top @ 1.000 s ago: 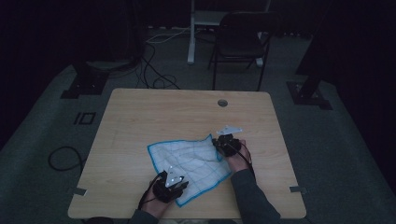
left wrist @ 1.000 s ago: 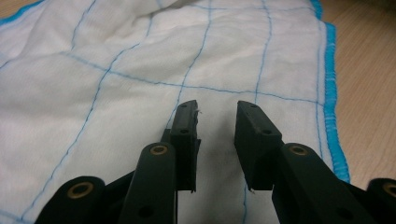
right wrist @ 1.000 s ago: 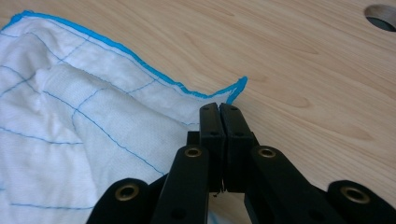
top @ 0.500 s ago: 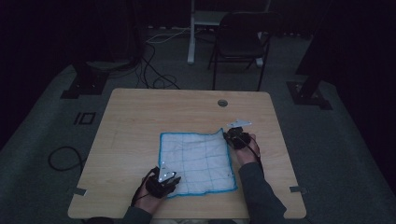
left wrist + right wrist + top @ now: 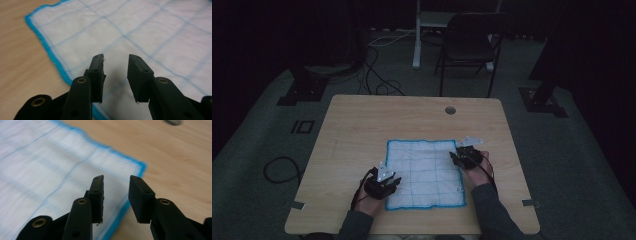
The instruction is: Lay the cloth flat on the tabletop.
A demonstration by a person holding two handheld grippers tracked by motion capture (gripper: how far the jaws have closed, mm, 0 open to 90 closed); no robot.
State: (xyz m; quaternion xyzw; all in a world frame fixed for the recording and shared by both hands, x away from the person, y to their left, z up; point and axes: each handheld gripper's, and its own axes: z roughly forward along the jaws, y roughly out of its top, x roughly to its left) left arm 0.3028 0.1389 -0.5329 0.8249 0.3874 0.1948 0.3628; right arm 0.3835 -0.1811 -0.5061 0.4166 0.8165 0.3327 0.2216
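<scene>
A white cloth [image 5: 426, 173] with a bright blue hem and a faint blue grid lies spread flat on the near half of a light wooden table [image 5: 362, 125], its edges roughly square to the tabletop. The left gripper [image 5: 393, 182] rests at the cloth's near left corner, held from below by the person's left hand [image 5: 371, 200]; its jaws have just been opening and stand apart, and in the left gripper view the gap between them shows the cloth [image 5: 140, 32] lying on the wood beneath, with the blue hem [image 5: 47, 47] running past the left jaw and nothing pinched between the pads. The right gripper [image 5: 457, 158] sits at the cloth's far right corner, the person's right hand [image 5: 479, 162] behind it; its jaws have also just been opening and are parted to a similar width, gripping nothing. In the right gripper view the cloth's blue-edged corner [image 5: 140, 167] lies on the table just beyond the jaw tips, with the bare wood [image 5: 180, 165] to the right of it. A round cable port [image 5: 450, 110] is set into the tabletop near its far edge, well apart from the cloth. Beyond the table, in a dim room, a dark folding chair [image 5: 469, 47] stands on grey carpet, and black cables [image 5: 377, 75] loop across the floor to its left.
</scene>
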